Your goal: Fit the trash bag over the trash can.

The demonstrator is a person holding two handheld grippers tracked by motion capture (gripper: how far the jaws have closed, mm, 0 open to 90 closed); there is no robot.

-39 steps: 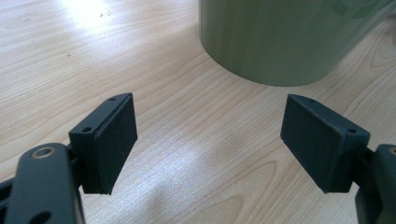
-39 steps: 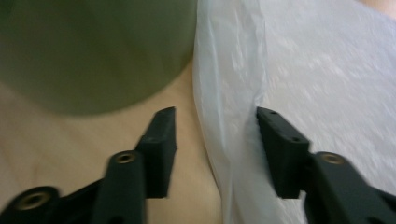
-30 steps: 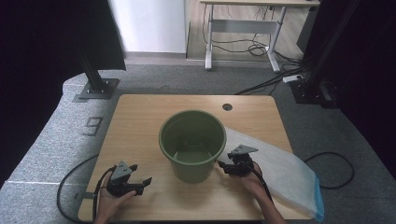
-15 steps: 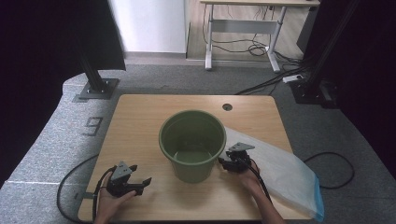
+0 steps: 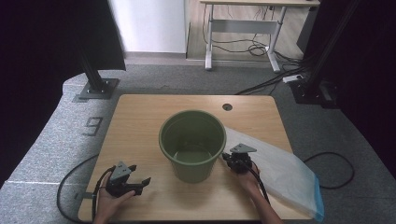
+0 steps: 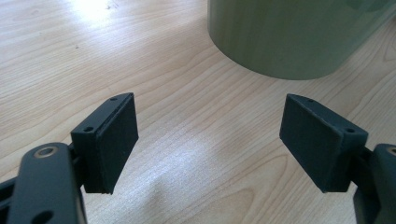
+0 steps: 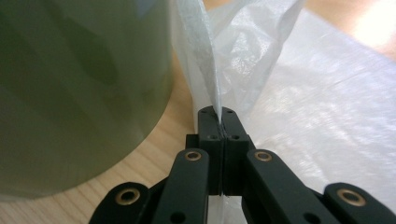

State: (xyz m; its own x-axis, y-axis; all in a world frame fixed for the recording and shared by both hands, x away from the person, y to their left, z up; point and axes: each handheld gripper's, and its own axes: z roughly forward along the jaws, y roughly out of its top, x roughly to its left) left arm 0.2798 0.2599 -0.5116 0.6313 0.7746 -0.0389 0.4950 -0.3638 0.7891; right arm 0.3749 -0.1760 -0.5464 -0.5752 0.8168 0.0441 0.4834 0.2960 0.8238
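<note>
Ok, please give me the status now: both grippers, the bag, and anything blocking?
Left gripper open, empty, above bare table. Right gripper shut on plastic bag edge, beside green bucket. Bag mostly flat on table. Nothing blocking.

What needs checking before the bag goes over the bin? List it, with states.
1. Right gripper shut on the plastic bag, edge pinched: ok.
2. Left gripper jaws open, nothing between them: ok.
3. Green bin upright on the table: ok.
4. Bin inside free of objects: ok in the high view.
5. Bag mouth opened: cannot tell.
6. Rest of the bag lies flat right of the bin, unsnagged: ok.
</note>
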